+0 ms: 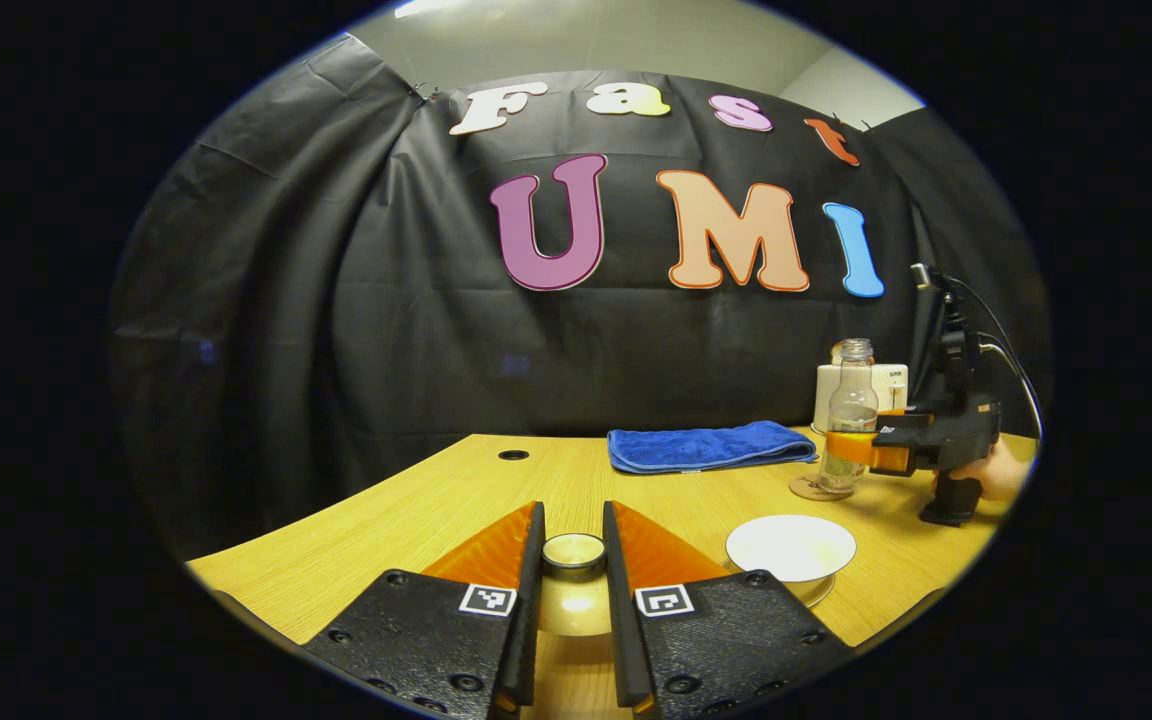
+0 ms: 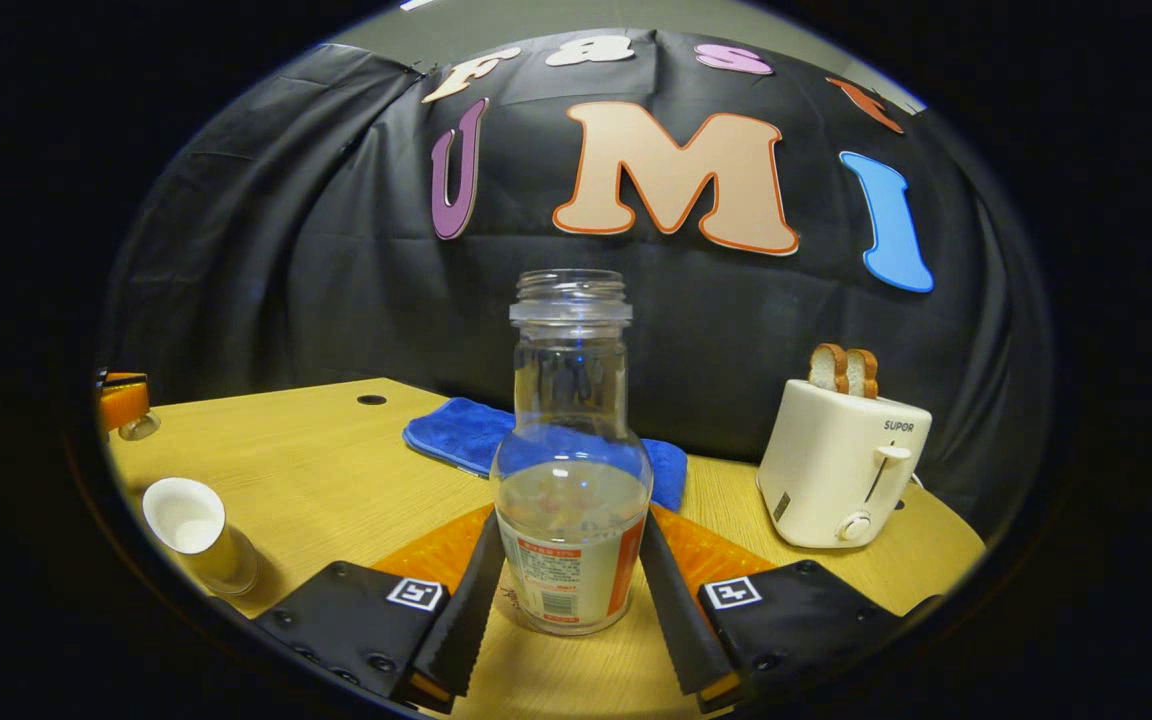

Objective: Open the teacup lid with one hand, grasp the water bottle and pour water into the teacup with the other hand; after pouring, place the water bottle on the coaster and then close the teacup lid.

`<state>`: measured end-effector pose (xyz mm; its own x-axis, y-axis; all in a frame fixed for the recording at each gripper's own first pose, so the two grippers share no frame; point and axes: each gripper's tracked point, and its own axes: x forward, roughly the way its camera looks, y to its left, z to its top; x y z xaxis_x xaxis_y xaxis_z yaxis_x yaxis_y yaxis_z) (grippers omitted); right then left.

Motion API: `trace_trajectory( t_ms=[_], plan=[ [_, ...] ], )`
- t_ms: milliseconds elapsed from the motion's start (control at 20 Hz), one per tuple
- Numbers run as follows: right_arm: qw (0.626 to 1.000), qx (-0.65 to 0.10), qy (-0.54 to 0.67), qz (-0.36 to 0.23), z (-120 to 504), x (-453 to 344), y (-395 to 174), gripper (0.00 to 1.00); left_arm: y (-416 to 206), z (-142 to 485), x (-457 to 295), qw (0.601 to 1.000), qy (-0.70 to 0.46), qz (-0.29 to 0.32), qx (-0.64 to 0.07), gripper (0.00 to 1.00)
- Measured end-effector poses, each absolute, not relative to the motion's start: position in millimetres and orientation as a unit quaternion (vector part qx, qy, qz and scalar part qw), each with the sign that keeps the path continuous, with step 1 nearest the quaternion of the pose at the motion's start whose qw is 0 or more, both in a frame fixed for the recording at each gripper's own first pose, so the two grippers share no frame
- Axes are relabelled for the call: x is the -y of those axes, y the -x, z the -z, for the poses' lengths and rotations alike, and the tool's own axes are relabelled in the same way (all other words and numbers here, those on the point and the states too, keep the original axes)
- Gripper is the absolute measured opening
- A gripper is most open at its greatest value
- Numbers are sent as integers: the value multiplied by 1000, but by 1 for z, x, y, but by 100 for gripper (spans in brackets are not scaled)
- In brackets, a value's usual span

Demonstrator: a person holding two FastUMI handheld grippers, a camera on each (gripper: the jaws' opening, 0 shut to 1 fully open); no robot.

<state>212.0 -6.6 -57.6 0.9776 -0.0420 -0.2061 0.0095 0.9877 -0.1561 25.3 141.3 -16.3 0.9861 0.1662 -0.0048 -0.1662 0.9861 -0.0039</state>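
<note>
While lid [image 1: 574, 556] seems pinched, water bottle [image 2: 570, 480] upright, teacup [image 1: 790, 548] uncovered.

The left gripper view sits low, just above the tabletop [image 1: 416, 500], and looks along its own left gripper [image 1: 573, 560] toward the black back wall. Far off on its right side it sees the right gripper [image 1: 851, 447] at the water bottle [image 1: 850, 415]. The right gripper view is also low and faces the same wall. It is very close to the water bottle [image 2: 570, 470], which stands between the fingers of the right gripper [image 2: 570, 590]. Both views share the tabletop, the blue cloth [image 1: 708, 445] [image 2: 476, 430], the teacup [image 1: 789, 550] [image 2: 198, 535], the toaster [image 1: 886, 385] [image 2: 841, 465] and the wall.
</note>
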Motion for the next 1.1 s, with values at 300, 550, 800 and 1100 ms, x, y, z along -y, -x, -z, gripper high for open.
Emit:
trace_trajectory(
  t_ms=[300,550,800,1100],
  plan=[
    [990,-112,81,11,61,5,-223,78,-25,17,-140,997,2,-80,-2,29],
    [990,-115,84,9,63,4,-221,96,-25,16,-140,997,3,-79,-2,29],
    [990,-118,78,13,62,9,-211,98,-28,16,-134,998,3,-69,-2,29],
    [991,-109,71,9,56,16,-186,98,-38,16,-121,999,4,-52,-2,29]
  ],
)
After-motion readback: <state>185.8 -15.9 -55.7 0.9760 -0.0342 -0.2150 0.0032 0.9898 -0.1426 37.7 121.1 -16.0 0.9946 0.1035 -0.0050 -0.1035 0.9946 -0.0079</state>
